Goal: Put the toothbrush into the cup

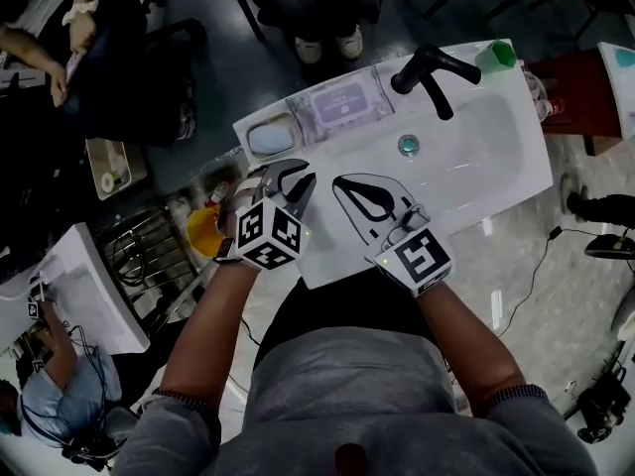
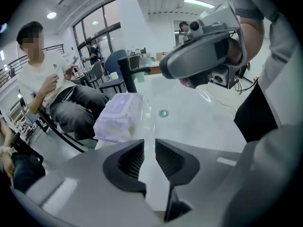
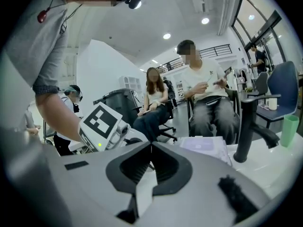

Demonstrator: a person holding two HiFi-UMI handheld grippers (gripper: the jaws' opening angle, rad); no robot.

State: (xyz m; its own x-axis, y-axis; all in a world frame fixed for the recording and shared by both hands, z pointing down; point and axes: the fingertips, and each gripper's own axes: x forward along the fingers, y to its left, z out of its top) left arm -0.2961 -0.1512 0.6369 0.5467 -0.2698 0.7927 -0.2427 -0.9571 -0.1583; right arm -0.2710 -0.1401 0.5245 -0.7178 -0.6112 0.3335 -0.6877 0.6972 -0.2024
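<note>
At the far left of the white rectangular washbasin (image 1: 516, 157), a pale oval soap dish (image 1: 270, 137) sat on the back ledge. The left gripper (image 1: 295, 181) hung over the basin's near left corner. In its own view the left gripper (image 2: 149, 148) had its black ribbed jaws a narrow gap apart, and only the white basin showed between them. A flat purple pack of wipes (image 1: 340, 102) lay on the ledge just right of the soap dish. The right gripper (image 1: 342, 186) hovered over the near rim beside the left one. Its view showed the right gripper (image 3: 150, 148) with jaws together at the tips and nothing between them. Further right came the round metal drain (image 1: 408, 145), then the black tap (image 1: 432, 70). The green plastic cup (image 1: 496, 56) stood upright at the far right corner of the ledge, well apart from both grippers. I could not make out the toothbrush in any view.
</note>
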